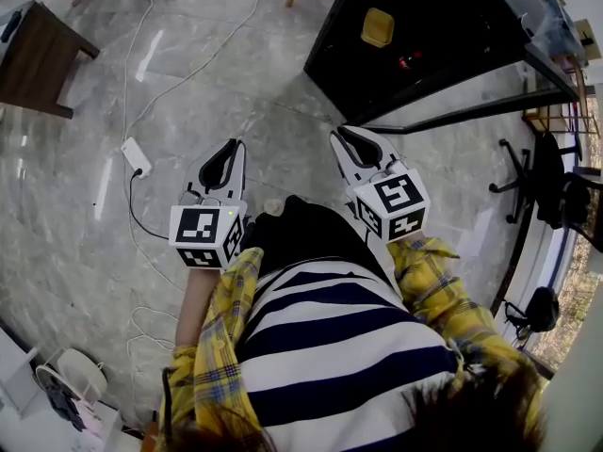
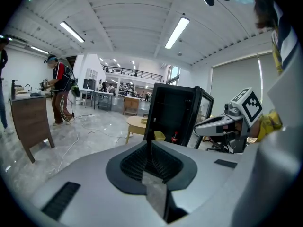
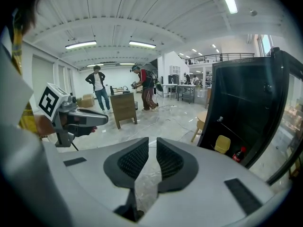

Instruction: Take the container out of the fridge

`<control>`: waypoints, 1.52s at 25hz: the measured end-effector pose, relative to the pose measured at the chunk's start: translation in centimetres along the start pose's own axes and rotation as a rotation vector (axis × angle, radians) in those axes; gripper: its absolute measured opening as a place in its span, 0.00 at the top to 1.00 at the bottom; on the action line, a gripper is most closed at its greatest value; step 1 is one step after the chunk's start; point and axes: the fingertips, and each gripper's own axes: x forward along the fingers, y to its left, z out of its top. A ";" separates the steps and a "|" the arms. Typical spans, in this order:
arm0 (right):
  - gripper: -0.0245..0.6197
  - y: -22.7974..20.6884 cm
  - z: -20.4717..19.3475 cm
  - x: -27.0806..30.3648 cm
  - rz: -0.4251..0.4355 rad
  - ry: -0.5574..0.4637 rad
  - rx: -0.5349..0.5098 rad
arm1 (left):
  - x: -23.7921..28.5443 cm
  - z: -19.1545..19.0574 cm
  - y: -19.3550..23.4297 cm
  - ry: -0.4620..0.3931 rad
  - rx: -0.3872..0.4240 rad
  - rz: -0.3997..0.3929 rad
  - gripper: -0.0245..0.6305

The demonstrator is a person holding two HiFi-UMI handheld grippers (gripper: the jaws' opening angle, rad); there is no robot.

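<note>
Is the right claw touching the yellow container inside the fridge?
Apart. The head view shows floor between the right claw and the open fridge, where the yellow container sits.

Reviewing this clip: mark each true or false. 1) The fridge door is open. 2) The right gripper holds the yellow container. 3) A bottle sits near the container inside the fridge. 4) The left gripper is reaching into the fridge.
1) True. The door of the fridge stands swung open.
2) False. The yellow container sits inside the fridge, and the right gripper has nothing between its fingers.
3) True. A small bottle lies close beside the container.
4) False. The left gripper is held near the person's body, well short of the fridge, and is empty.
</note>
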 end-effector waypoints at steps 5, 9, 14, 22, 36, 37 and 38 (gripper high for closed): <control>0.84 -1.2 0.0 1.8 0.027 0.012 -0.037 | 0.5 0.1 0.8 0.006 -0.001 0.040 0.92; 0.82 -3.2 0.2 4.0 0.038 0.014 -0.068 | 1.3 0.2 1.8 0.008 0.001 0.094 0.92; 0.81 -6.0 1.3 6.9 0.063 0.031 -0.114 | 3.4 0.5 3.1 0.013 -0.039 0.153 0.92; 0.81 -11.1 1.6 11.3 0.098 0.072 -0.163 | 10.3 1.6 3.4 0.009 -0.073 0.179 0.92; 0.81 -21.4 -1.5 17.6 0.082 0.167 -0.171 | 21.6 0.6 3.5 0.073 -0.100 0.191 0.92; 0.81 -22.1 -1.8 18.0 0.074 0.173 -0.175 | 22.3 0.5 3.5 0.075 -0.100 0.188 0.92; 0.81 -22.8 -2.1 18.4 0.064 0.180 -0.177 | 22.9 0.3 3.3 0.081 -0.100 0.183 0.92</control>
